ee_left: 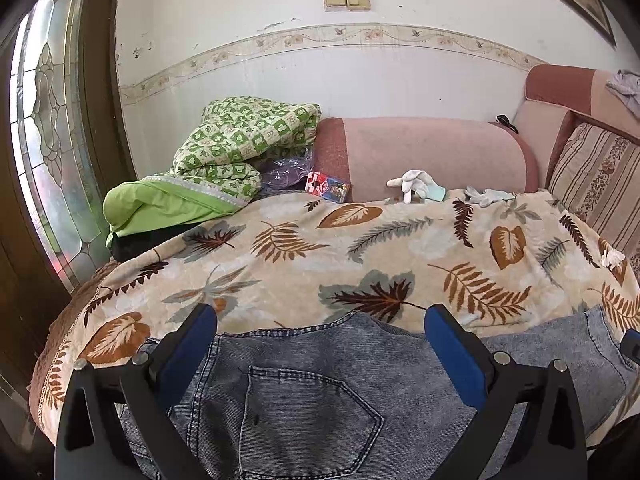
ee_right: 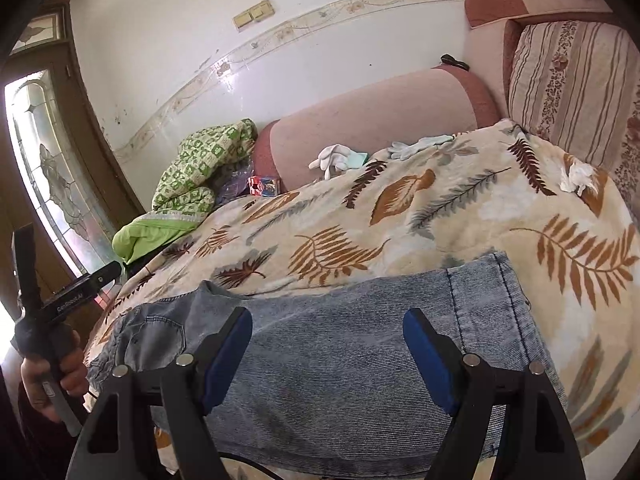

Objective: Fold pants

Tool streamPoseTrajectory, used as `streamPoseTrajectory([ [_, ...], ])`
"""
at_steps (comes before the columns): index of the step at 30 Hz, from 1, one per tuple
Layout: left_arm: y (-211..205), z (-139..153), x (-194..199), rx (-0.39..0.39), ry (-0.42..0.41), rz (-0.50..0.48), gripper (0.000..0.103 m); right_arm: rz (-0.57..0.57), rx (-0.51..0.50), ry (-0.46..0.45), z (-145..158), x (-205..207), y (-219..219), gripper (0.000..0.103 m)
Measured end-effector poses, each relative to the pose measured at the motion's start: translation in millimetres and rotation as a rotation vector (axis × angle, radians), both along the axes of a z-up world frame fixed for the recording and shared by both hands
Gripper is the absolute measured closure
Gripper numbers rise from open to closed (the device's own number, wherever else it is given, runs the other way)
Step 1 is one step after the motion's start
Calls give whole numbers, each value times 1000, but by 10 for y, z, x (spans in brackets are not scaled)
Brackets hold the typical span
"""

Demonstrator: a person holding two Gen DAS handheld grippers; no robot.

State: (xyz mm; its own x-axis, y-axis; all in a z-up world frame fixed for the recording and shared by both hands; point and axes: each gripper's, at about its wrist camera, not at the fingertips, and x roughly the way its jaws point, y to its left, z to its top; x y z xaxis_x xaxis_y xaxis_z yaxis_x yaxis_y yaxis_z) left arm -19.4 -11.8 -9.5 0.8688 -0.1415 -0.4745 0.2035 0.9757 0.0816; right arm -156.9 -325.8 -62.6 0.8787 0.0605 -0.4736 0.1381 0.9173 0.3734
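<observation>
In the left wrist view, the left gripper (ee_left: 320,322) is seen nearest, its blue-padded jaws spread wide and empty above the back pocket (ee_left: 308,420) of the jeans (ee_left: 400,376), which are laid flat on the leaf-patterned blanket (ee_left: 280,240). In the right wrist view, the right gripper (ee_right: 328,328) is likewise held released, nothing clamped, over a pant leg of the jeans (ee_right: 360,360) spread across the blanket (ee_right: 440,216), while a hand (ee_right: 60,376) is seen at the left edge.
</observation>
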Motion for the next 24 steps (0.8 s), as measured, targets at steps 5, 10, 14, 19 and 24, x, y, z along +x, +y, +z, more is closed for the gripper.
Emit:
streamPoseTrajectory([
  [5, -37, -24, -15, 9, 2, -3, 0, -2, 28, -4, -4, -15, -35, 22],
  [10, -126, -127, -31, 1, 53, -51, 0, -4, 58, -1, -13, -9, -78, 22],
  [14, -334, -306, -107, 8, 127, -167, 0, -17, 90, 12, -41, 16, -124, 22],
  [19, -580, -465, -241, 55, 143, -289, 0, -45, 116, 18, -54, -3, -200, 22],
  [24, -727, -599, -321, 77, 144, -370, 0, -67, 177, 15, -79, -79, -328, 22],
])
